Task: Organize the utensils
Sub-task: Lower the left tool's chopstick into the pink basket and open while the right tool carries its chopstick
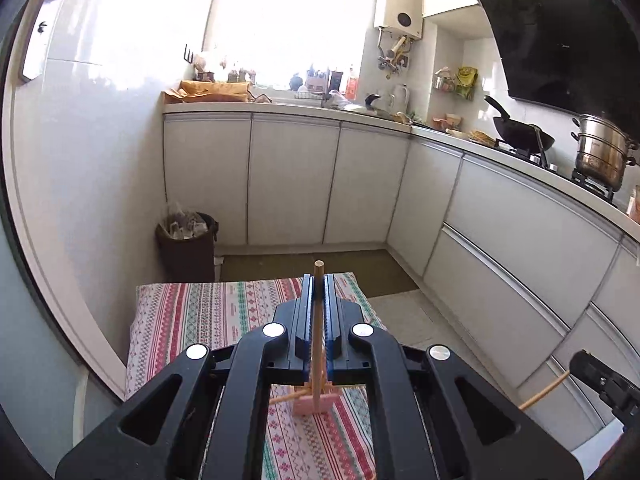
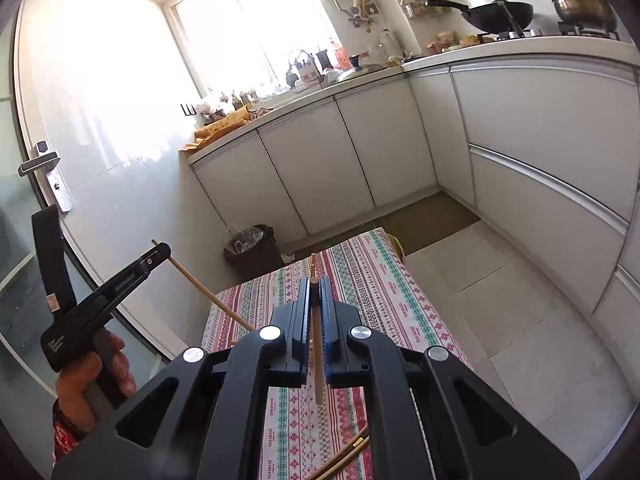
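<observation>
Above the patterned tablecloth [image 1: 224,312], both of my grippers hold one chopstick apiece. My left gripper [image 1: 319,280] has its two fingers pressed together on a pale wooden chopstick [image 1: 317,332], which runs lengthwise between them and projects just past the fingertips. Seen from the right wrist, that chopstick slants down across the cloth's near corner, its lower end hidden behind my right gripper's body. My right gripper [image 2: 315,280] likewise pinches a second chopstick [image 2: 317,360], aligned with the fingers, its tip showing just beyond them and its other end hanging free below the pads. Under the left gripper, a pink block [image 1: 312,402] rests on the tablecloth with a thin stick lying across it; whether they touch I cannot tell. Further chopsticks [image 2: 344,458] lie on the cloth at the lower edge of the right view. Beyond the table stand white cabinets [image 1: 292,176] and a dark waste bin [image 1: 186,246].
</observation>
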Tool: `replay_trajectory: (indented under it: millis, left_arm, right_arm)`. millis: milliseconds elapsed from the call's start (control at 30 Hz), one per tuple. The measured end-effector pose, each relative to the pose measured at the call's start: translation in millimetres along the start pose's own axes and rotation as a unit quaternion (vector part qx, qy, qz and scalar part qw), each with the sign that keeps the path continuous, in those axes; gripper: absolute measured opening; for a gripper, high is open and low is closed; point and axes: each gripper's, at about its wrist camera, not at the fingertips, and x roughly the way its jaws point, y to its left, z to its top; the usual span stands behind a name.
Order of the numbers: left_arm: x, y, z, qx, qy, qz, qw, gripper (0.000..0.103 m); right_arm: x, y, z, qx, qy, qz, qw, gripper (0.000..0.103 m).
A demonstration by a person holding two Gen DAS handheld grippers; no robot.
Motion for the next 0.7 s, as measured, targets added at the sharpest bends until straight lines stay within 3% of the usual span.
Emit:
replay_trajectory:
  millis: [300,400,467,600,700]
  left_arm:
    - [85.0,-0.3,-11.0,-0.005,0.028,0.038,0.9989,0.005]
    - [98.5,0.6,-22.7,-0.005,0.046,0.040,0.9981,0.010]
    - [92.6,2.5,-26.5,-0.011,0.037,0.043,0.9983,0.024]
    - [62.3,9.0,-19.8,-0.024,0.003,0.040,0.9989,0.026]
    - [24.8,19.7,-13.2,-0.048,-0.036,0.062,0.9963,0.038]
  right_arm:
    - [29.8,-7.3,9.9,-0.005,0.003,0.009,1.000,0.005]
    - [37.1,-7.5,11.7,-0.001,0.006,0.015,1.000,0.005]
    - [39.2,-5.4,12.8,-0.002,0.003,0.018,1.000,0.005]
    - [44.6,1.8,17.1,-0.003,-0.003,0.026,1.000,0.005]
    - [47.8,12.8,24.0,-0.008,-0.014,0.035,0.999,0.005]
